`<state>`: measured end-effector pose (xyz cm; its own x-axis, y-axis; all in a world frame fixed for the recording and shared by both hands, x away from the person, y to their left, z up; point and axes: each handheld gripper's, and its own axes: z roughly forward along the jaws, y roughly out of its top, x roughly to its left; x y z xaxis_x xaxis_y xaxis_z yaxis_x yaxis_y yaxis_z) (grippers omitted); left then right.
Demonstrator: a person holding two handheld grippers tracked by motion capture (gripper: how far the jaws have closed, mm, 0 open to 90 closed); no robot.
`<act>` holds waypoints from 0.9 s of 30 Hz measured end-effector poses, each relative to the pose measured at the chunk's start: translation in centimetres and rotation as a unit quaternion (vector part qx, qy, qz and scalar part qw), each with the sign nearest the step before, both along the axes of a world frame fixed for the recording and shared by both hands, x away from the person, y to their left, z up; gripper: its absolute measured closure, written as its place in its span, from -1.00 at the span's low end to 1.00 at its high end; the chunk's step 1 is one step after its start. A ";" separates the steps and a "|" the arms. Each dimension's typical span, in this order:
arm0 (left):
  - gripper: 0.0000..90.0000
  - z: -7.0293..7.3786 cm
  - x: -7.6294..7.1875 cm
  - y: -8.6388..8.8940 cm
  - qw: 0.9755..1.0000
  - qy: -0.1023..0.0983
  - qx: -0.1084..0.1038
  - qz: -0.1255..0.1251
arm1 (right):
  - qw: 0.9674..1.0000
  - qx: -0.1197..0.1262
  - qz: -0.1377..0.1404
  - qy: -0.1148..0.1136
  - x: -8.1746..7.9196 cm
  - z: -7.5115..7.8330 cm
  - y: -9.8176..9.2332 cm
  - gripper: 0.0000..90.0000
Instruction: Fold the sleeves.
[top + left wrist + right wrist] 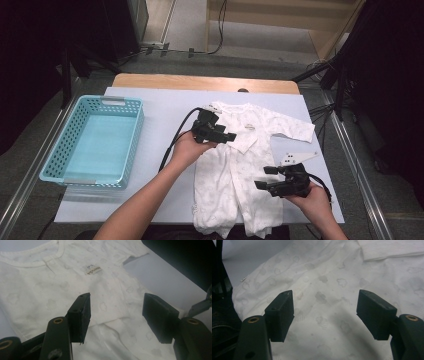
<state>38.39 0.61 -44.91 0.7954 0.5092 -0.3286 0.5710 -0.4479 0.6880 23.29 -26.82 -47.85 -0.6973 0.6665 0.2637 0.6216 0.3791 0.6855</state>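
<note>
**A:** What are the grippers doing?

**B:** The left gripper [226, 136], at the centre of the high view, has its jaws parted with nothing between them. In its own view the pads [82, 317] stand wide apart just above the white baby romper [75, 290], not pressing it. The right gripper [263, 177], at the lower right, is also open. Its pads [280, 315] hover over cloud-printed fabric without pinching it.

**A:** Where is the romper, and which way does it lie?

**B:** It lies flat on a pale sheet [165, 107], right of centre in the high view. Its long axis runs top to bottom of the frame, neckline toward the top, legs toward the bottom edge. One short sleeve spreads out to the right.

**A:** Anything further out?

**B:** A turquoise basket [132, 127] sits at the left of the frame, well apart from the romper.
</note>
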 end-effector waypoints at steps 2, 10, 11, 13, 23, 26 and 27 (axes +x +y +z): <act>-0.12 -0.1 -0.5 0.2 1.000 0.001 0.002 -0.005 | 1.000 0.000 -0.006 0.003 0.0 0.0 -0.2 -0.37; -0.15 -0.2 -2.2 1.5 1.000 -0.008 0.001 -0.021 | 1.000 0.005 -0.019 0.004 0.3 0.0 -0.8 -0.37; -0.16 -0.2 -2.3 1.7 1.000 -0.009 -0.003 -0.022 | 1.000 0.005 -0.019 0.003 0.3 0.0 -0.9 -0.37; -0.19 -0.1 -2.6 2.2 1.000 -0.011 -0.005 -0.021 | 1.000 0.006 -0.019 0.004 0.4 0.0 -0.9 -0.37; -0.21 0.1 -4.4 4.5 1.000 -0.019 -0.010 -0.019 | 1.000 0.009 -0.021 0.009 0.8 -0.3 -1.2 -0.37; -0.21 -0.1 -4.6 4.8 0.999 -0.023 -0.011 -0.020 | 1.000 0.012 -0.023 0.011 0.9 -0.4 -1.3 -0.37; -0.21 -0.1 -4.6 4.9 0.999 -0.024 -0.011 -0.019 | 1.000 0.012 -0.025 0.011 0.9 -0.3 -1.3 -0.37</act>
